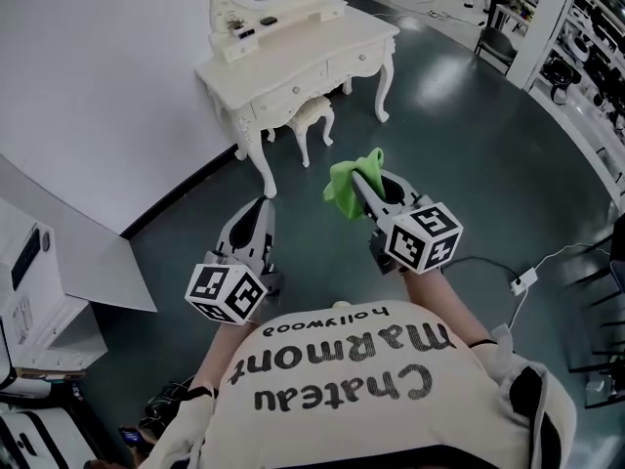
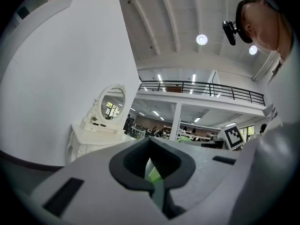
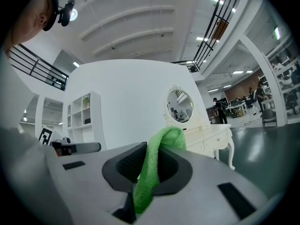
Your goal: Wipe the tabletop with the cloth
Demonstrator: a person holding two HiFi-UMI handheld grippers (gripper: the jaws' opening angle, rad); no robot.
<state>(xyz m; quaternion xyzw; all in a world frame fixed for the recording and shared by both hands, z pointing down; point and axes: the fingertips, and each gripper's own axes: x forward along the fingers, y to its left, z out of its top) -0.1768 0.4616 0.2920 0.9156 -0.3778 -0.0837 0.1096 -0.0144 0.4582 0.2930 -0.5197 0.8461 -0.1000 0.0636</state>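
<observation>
The person stands on the grey floor [image 1: 469, 145], well apart from the white dressing table, so the wiping has not begun; I take this to be the carrying step, cloth in hand and on the way over.

The right claw [image 1: 359, 178] is closed on the green cloth [image 1: 344, 188]. In the right gripper view the cloth [image 3: 157, 146] is pinched between the two dark pads, with a fold bulging above them and the rest hanging down through the slit. It is held up in the air, nowhere near touching the tabletop [image 1: 314, 49].

The left claw [image 1: 262, 205] is held low beside the right one, jaws together. From the head view it carries nothing. In the left gripper view a thin sliver of green shows through the slit of that claw [image 2: 152, 162]; I cannot tell what it is.

The tabletop has some small dark things near the mirror base, too small to name, and bare surface toward the front edge. A stool [image 1: 311, 117] sits tucked under it.

Next, to my eye, the person needs to step closer, lower the right claw until the cloth lies flat on the bare part, then sweep across, keeping clear of the small things at the back.
</observation>
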